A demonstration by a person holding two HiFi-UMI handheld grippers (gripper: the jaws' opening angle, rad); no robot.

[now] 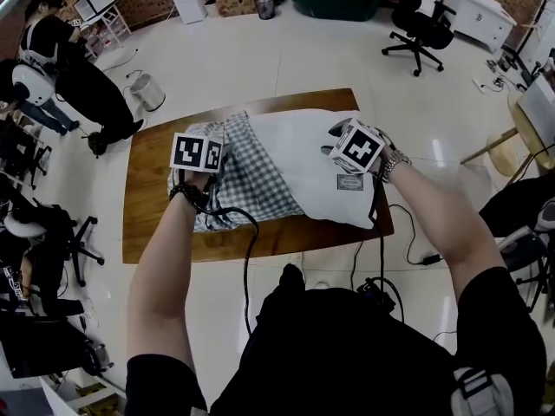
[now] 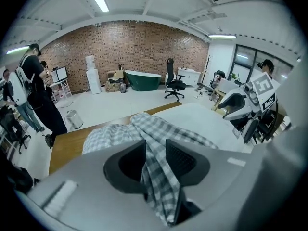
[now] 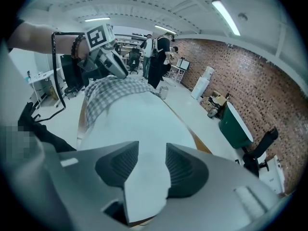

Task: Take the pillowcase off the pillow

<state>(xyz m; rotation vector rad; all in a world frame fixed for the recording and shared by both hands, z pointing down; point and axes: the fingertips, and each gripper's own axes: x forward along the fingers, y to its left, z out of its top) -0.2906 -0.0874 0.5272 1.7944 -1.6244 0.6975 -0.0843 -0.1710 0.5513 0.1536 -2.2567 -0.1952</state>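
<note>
Pillow (image 1: 316,150) partly hidden under pillowcase (image 1: 251,180); label (image 1: 349,182) print too small.

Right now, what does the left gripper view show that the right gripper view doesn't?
Left only: checked pillowcase running between the left gripper jaws, with the right gripper off to the side. Right only: bare white pillow between the right gripper jaws, with the left gripper ahead over the checked end. Both: pillow, pillowcase, table, brick wall, green tub.
</note>
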